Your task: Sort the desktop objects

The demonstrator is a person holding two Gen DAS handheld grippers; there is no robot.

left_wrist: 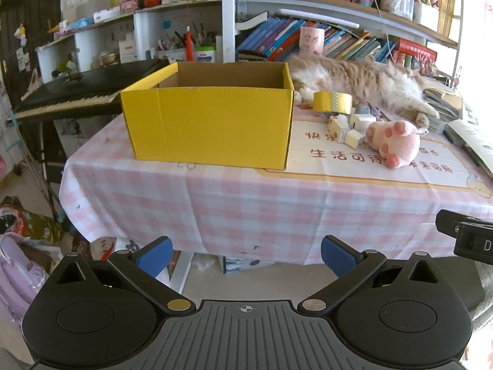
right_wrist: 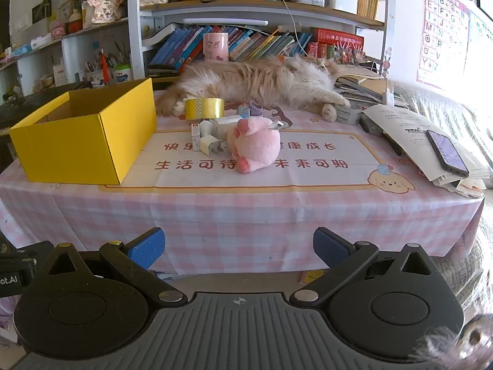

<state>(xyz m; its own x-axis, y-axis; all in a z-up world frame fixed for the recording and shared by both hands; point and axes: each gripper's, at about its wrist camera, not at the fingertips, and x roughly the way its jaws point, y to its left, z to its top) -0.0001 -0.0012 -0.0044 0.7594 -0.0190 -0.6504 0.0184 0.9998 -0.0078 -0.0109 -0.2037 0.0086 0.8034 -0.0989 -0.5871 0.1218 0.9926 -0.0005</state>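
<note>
Both tools are held back from the table edge, nothing taken yet. The left gripper is spread wide with its blue pads well apart and nothing between them; the right gripper is likewise released and bare.

On the checked tablecloth the yellow box stands open at the left, and no contents can be made out in the part of its interior that shows. Near its right side a small cluster is gathered: a pink plush toy lies at the front, with white charger plugs touching its left side and a roll of yellow tape just behind them.

The plush is judged soft and light; it will squash under the pads, so a grip across its fat middle is favoured over a paw. The plugs are expected to be hard, smooth and a little slippery, best pinched across their flat faces. The tape roll looks stiff and light, and is probably best taken through its wall, one pad inside the ring.

A long-haired cat is stretched out right behind the tape, so care is called for there. Papers and a phone rest at the far right.
</note>
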